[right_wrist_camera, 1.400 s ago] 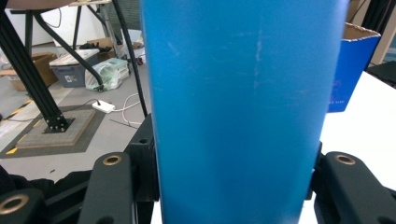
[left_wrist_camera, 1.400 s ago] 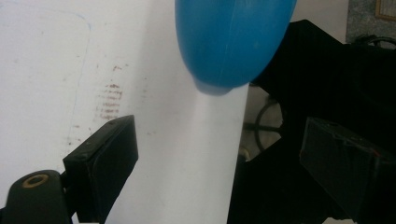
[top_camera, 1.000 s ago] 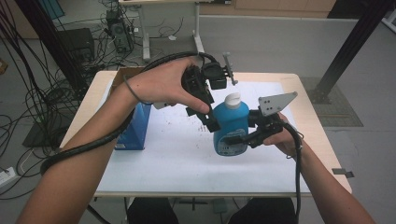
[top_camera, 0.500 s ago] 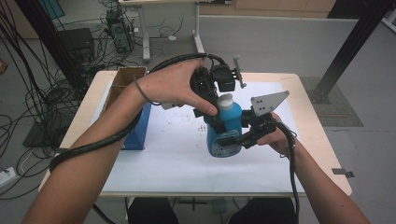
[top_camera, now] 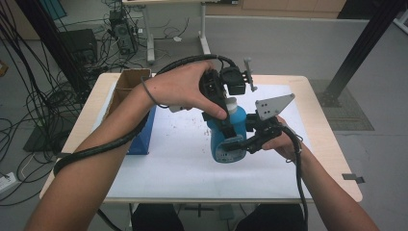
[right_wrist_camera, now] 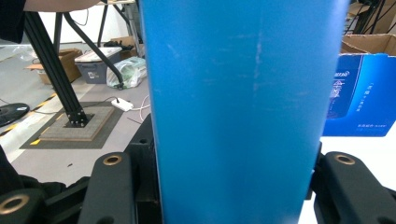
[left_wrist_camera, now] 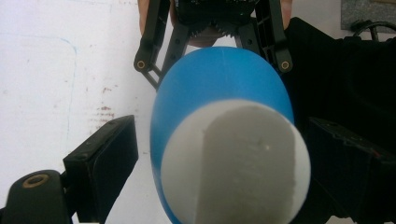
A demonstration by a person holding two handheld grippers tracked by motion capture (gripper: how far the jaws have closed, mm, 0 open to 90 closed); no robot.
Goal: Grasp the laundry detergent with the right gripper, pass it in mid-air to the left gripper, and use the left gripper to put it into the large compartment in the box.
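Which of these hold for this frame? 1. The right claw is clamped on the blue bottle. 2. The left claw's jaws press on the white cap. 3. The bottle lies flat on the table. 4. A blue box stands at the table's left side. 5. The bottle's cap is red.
1. True: the right claw grips the bottle on its body.
2. False: the left claw straddles the cap, with a gap showing beside its left jaw.
3. False: it stands roughly upright, held by the right claw.
4. True: the box stands there, on the table.
5. False: the cap is white.
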